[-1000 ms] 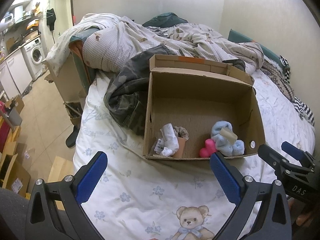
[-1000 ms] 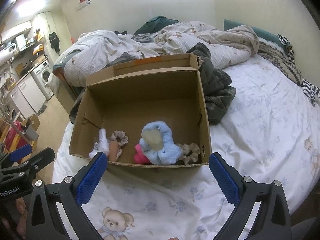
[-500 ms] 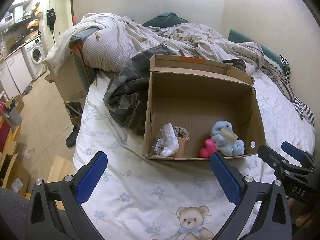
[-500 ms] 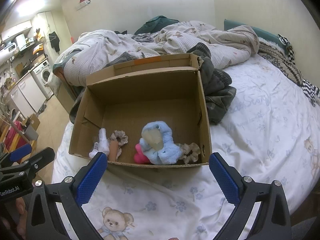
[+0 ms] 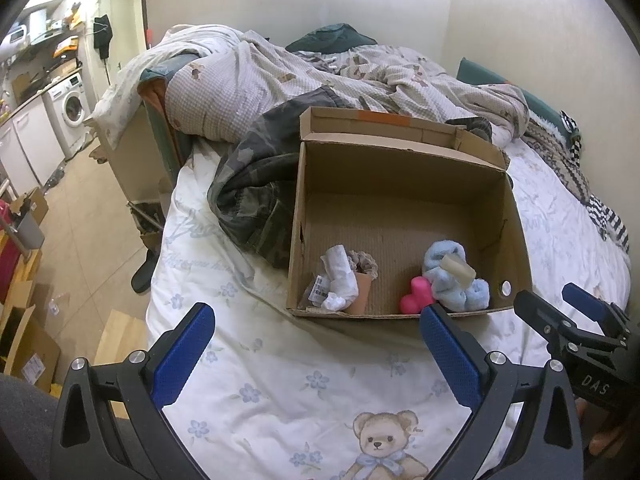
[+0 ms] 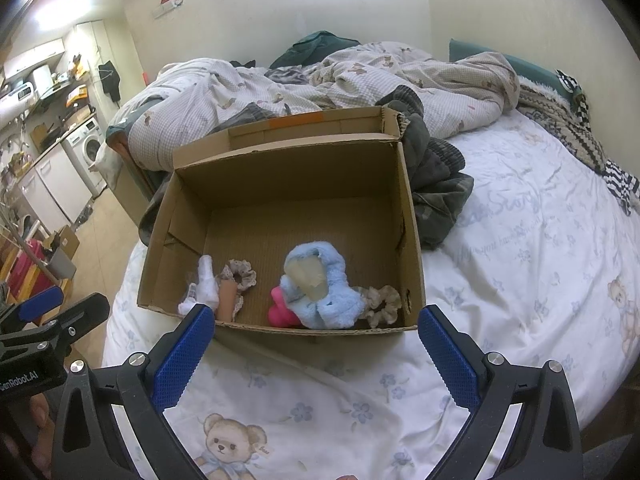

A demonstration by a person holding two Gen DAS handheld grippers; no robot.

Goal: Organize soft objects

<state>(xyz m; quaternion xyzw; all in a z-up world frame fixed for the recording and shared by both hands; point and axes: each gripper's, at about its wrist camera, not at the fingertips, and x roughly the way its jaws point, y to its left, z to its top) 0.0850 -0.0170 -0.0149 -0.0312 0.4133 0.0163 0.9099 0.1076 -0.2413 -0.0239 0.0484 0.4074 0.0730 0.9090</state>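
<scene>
Soft objects are seen gathered along the near wall of an open cardboard box (image 6: 408, 216) on the bed (image 6: 520, 240); none is held. The right claw (image 6: 316, 356) is spread wide and empty, hovering above the bear-print sheet just short of the box's near rim, and the left claw (image 5: 316, 354) is likewise wide and empty, held at a similar stand-off on the box's other near corner. Both are judged to be parked back from the rim so the interior stays in view of each camera. Inside the box, a light blue fluffy item (image 6: 320, 288) is noted near the middle with a pale translucent block (image 6: 306, 276) resting on top of it; a pink soft piece (image 6: 280, 310) is touching its left side. A beige scrunchie (image 6: 382, 300) lies in the right near corner, just beside the blue item. Toward the left, a white cloth bundle (image 6: 206, 280), a tan cylinder-like piece (image 6: 227, 300) and a frilled spotted scrunchie (image 6: 240, 274) are clustered, touching one another. The far half of the box floor is bare. A camouflage garment (image 5: 256, 188) is draped on the bed against the box's side wall, and a rumpled checked duvet (image 5: 248, 76) is piled behind. No loose small soft item is visible on the sheet in front, so the sorting is judged to be near its end, unless the garment is also meant to go in; this cannot be told.
</scene>
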